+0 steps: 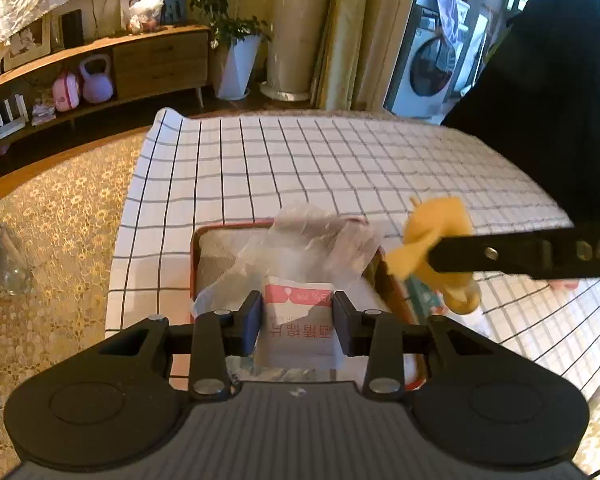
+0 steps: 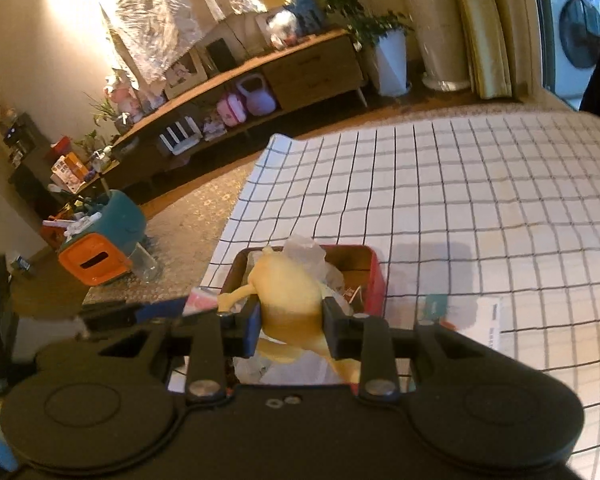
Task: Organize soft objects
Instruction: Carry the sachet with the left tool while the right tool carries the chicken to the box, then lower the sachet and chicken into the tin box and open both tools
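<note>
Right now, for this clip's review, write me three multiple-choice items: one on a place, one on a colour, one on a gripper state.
1. Where is the red-rimmed rectangular tray?
A. on the checked tablecloth
B. on the carpet
C. on the wooden shelf

2. What colour is the soft rubbery toy in the right gripper?
A. purple
B. yellow
C. green

3. What is the left gripper doing?
A. hanging open with nothing in it
B. out of view
C. clamped on a white packet with a pink band

Answers:
1 A, grid cloth lies under and around the tray.
2 B, the toy between the fingers is yellow.
3 C, both pads press the packet's sides above the tray.
</note>
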